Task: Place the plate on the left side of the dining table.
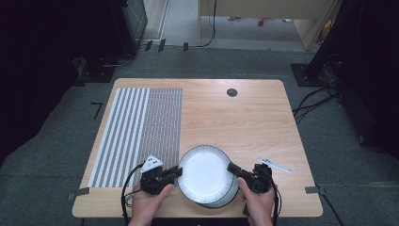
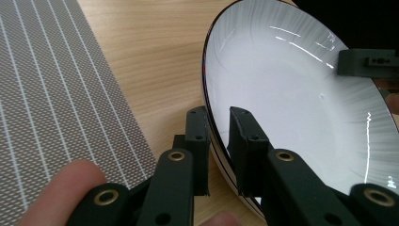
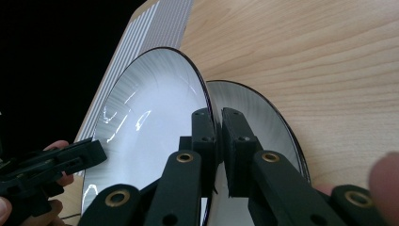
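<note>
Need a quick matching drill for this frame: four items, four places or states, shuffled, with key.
Items:
1. top plate
2. lower plate
3. placemat
4. white strip

Places or states:
A. on the table's left side
B. flat on the table, right of the plates
C. gripped at its rim from both sides
D. lying under a lifted plate

Pairs: 1-C, 2-D, 3-A, 4-B

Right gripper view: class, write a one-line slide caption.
Right tongs clamp the top plate's rim, lifted above a second plate on the wooden table.
</note>
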`<state>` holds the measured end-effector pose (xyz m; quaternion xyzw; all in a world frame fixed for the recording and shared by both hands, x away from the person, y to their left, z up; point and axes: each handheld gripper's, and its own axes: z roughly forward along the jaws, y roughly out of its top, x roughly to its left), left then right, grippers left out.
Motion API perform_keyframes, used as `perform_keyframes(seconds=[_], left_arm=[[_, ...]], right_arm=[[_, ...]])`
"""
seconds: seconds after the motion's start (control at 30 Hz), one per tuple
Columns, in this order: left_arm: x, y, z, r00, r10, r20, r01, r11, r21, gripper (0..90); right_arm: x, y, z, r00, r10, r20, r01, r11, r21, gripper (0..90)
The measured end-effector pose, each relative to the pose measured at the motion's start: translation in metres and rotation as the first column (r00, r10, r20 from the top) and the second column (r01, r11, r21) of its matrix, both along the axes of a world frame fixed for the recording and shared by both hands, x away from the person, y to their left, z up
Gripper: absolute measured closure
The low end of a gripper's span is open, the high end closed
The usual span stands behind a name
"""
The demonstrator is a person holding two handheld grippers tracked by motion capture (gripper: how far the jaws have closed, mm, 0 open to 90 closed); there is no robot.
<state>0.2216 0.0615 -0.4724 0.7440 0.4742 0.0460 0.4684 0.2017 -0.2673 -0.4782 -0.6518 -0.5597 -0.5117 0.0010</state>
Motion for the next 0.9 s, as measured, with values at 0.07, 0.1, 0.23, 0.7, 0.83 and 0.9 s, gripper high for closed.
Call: perform_keyframes(seconds=[0.07,0.1,0.23,0.7,0.83,0.9], left_arm=[[0.001,0.002,0.002,1.0000,0.009,0.003,-0.009,1.0000,-0.003,79.2],[0.001,0.004,0.003,0.9999,0.012,0.003,-0.012,0.9999,-0.006,79.3],[0.003,0.011,0.008,0.9997,0.021,0.008,-0.021,0.9998,-0.006,79.4],[0.011,0.039,0.024,0.9977,0.067,0.011,-0.066,0.9975,-0.026,79.7],[0.014,0.045,0.026,0.9974,0.071,0.008,-0.071,0.9970,-0.030,79.7],[0.015,0.049,0.028,0.9970,0.077,0.008,-0.077,0.9964,-0.035,79.7]], right_arm=[[0.001,0.002,0.002,1.0000,0.003,0.003,-0.004,1.000,0.003,85.1],[0.002,0.004,0.003,1.0000,0.006,0.006,-0.006,1.000,0.001,85.1],[0.007,0.010,0.009,0.9998,0.015,0.013,-0.015,1.000,-0.002,85.0],[0.027,0.039,0.030,0.9978,0.051,0.043,-0.050,0.998,-0.024,85.0],[0.032,0.045,0.033,0.9975,0.057,0.042,-0.056,0.998,-0.023,84.9],[0.034,0.049,0.035,0.9972,0.061,0.042,-0.060,0.998,-0.023,84.9]])
